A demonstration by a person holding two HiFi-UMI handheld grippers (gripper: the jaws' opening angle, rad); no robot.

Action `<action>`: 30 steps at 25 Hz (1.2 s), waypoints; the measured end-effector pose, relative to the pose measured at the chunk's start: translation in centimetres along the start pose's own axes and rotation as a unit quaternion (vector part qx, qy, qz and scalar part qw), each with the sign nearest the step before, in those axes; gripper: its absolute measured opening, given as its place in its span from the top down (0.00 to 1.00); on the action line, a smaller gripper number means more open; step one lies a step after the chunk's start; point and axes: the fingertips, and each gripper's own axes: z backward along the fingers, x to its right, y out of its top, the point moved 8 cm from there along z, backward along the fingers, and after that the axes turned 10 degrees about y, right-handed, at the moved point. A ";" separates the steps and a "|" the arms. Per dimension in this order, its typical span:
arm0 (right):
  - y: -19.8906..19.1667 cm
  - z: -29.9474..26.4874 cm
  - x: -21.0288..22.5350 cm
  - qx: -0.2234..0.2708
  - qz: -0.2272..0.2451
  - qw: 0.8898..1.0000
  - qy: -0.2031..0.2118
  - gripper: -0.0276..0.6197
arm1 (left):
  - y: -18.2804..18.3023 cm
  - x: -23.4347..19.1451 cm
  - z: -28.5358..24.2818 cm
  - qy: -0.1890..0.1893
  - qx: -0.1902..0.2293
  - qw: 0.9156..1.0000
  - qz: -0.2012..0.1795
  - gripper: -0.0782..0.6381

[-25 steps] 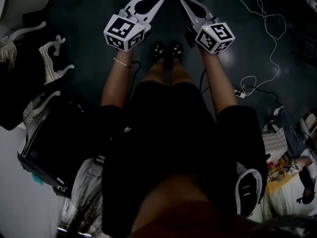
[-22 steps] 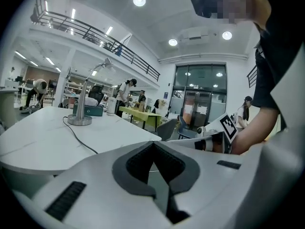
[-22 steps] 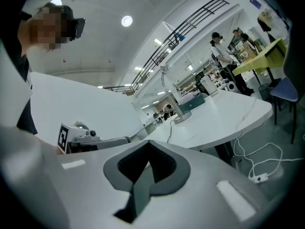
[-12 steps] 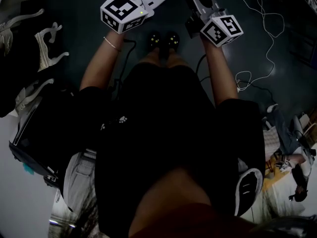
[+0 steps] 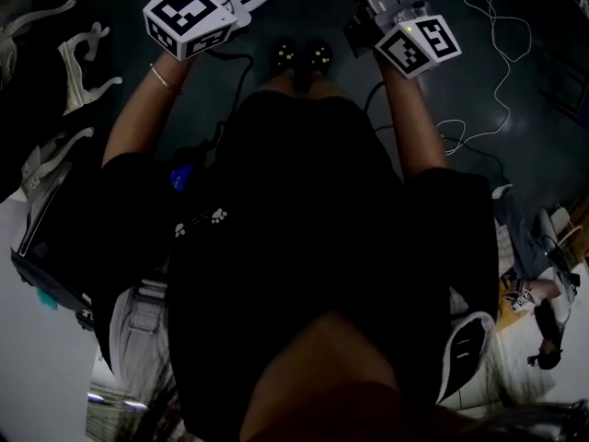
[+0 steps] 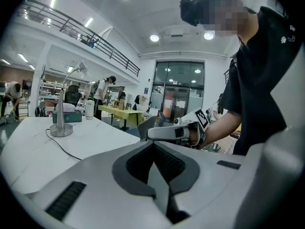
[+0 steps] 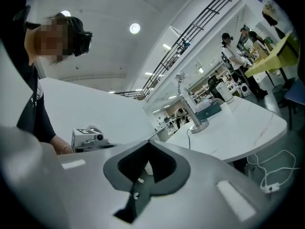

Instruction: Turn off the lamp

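Lamp position decides our move: the slim silver gooseneck desk lamp stands upright on the white surface, well ahead, left of our left tool and right of our right tool (both with jaws together, nothing held), so neither hand looks clearly nearer.

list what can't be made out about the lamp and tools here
- Lamp switch: too small in both gripper views.
- Lamp on or off: its head is too small to tell, both gripper views.
- Lamp in head view: not in frame.
- Tips of left tool and right tool: cut off by the head view's top edge.
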 end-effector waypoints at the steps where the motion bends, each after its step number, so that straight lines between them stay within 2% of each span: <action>1: 0.0 -0.2 -0.2 -0.003 0.003 1.000 0.004 0.96 | 0.0 0.0 0.4 0.003 0.004 1.000 0.001 0.88; 6: 0.1 -1.0 -1.3 -0.014 0.011 1.000 0.026 0.96 | 0.2 0.0 2.0 0.034 0.012 0.999 0.023 0.88; 12: 0.4 -1.0 -3.3 -0.020 0.013 0.999 0.039 0.96 | -0.5 0.7 4.9 0.051 0.003 0.998 0.027 0.88; 17: 0.2 -0.8 -4.2 -0.033 0.026 0.998 0.040 0.96 | -0.6 0.3 7.0 0.088 0.012 0.995 0.043 0.88; 30: 0.4 -1.8 -6.2 -0.040 0.041 0.997 0.042 0.96 | 0.3 0.5 9.6 0.132 0.052 0.989 0.040 0.88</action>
